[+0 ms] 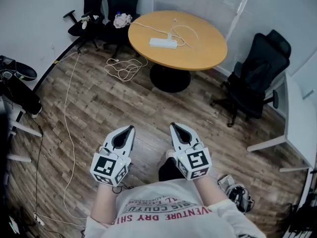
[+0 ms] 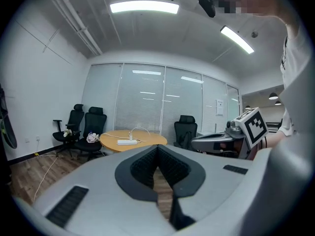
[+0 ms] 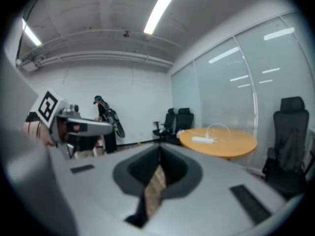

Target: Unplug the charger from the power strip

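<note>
A white power strip (image 1: 163,42) lies on the round wooden table (image 1: 198,53) far ahead, with a white charger (image 1: 170,35) plugged into it and a white cable (image 1: 188,31) looping over the tabletop. The strip also shows small in the left gripper view (image 2: 127,142) and the right gripper view (image 3: 203,140). My left gripper (image 1: 130,129) and right gripper (image 1: 174,127) hover side by side over the wooden floor, well short of the table. Both are shut, jaws meeting at the tips, with nothing held.
Black office chairs stand behind the table (image 1: 106,6) and to its right (image 1: 255,78). A coiled white cable (image 1: 124,68) lies on the floor left of the table's black base (image 1: 170,77). A white desk (image 1: 299,118) is at the right. Another cord (image 1: 69,128) runs along the floor at left.
</note>
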The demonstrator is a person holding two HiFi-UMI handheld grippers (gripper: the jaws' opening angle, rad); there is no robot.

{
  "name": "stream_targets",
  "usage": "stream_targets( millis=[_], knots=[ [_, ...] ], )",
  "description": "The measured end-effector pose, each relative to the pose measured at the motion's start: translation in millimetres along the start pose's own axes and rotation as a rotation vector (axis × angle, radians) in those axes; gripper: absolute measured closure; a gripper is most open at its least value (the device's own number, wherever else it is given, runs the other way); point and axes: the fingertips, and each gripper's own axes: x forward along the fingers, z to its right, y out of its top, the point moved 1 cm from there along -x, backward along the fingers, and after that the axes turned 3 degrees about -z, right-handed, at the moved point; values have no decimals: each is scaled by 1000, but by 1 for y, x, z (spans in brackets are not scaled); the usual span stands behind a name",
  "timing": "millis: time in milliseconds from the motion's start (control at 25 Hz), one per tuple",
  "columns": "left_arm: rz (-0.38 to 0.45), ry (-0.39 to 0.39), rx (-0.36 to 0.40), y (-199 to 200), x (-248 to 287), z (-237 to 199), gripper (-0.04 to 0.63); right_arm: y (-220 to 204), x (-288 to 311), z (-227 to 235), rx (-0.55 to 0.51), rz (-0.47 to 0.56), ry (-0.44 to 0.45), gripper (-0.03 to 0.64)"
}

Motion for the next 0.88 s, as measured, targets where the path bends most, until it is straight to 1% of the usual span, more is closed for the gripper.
stream_targets(
  millis=[280, 440, 640, 800, 880],
  knots=[
    [39, 48, -4, 45, 134, -25, 563, 43, 73, 124, -50, -1, 37, 589],
    [40, 41, -15, 59, 194, -35, 563, 54, 104, 182, -60, -19, 14, 589],
    [2, 17, -17, 64, 251, -66, 563, 59, 148, 226, -30, -40, -20, 589],
    [-11, -18, 2, 69, 300, -110, 563, 58, 197, 249, -21, -60, -55, 589],
    [-14, -53, 11, 75, 324, -136, 563, 59, 227, 258, -4, -70, -88, 589]
  ],
)
